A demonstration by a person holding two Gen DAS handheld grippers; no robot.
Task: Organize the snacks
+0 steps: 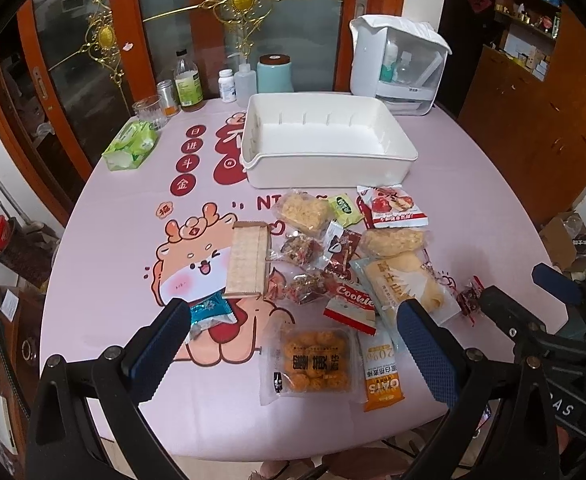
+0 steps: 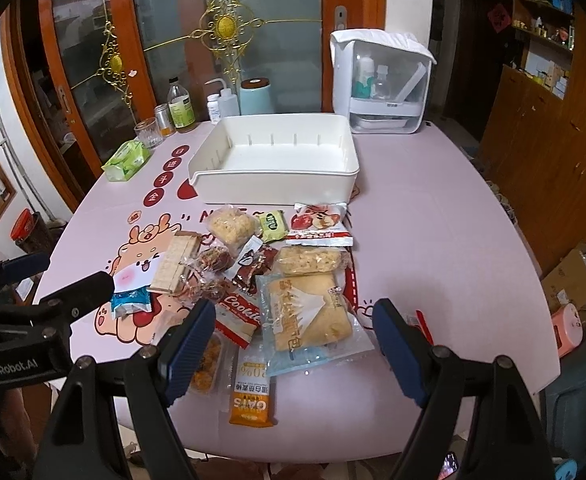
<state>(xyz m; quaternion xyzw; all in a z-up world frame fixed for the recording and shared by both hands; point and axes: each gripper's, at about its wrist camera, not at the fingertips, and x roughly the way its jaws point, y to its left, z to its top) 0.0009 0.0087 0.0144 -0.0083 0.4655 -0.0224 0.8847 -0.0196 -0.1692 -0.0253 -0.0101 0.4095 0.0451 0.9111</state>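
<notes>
Both tongs hang over the near edge of a round table under a pink cartoon-printed cloth, and both stand wide apart with nothing between the blue pads. The left gripper is poised above a clear-wrapped tray of orange fried puffs, which lies flat on the cloth directly between its fingers; just right of the tray, close inside the right-hand pad, is an orange oat bar wrapper. Beyond the left-hand pad sits a small blue foil sachet, and farther out a long pale wafer pack. The right gripper frames a large clear-and-blue bag holding a yellow bread roll; the bag lies between the fingers and a little beyond them, touching neither. A red-and-white cookie packet sits just left of the bag, near the left-hand pad. Farther out the rest of the heap (loosely overlapping) includes two clear packs of pale puffed-rice cake, a small green sachet and a red-and-white packet picturing fruit. Beyond the heap, well apart from both tongs, stands a white rectangular plastic bin, its interior bare.
</notes>
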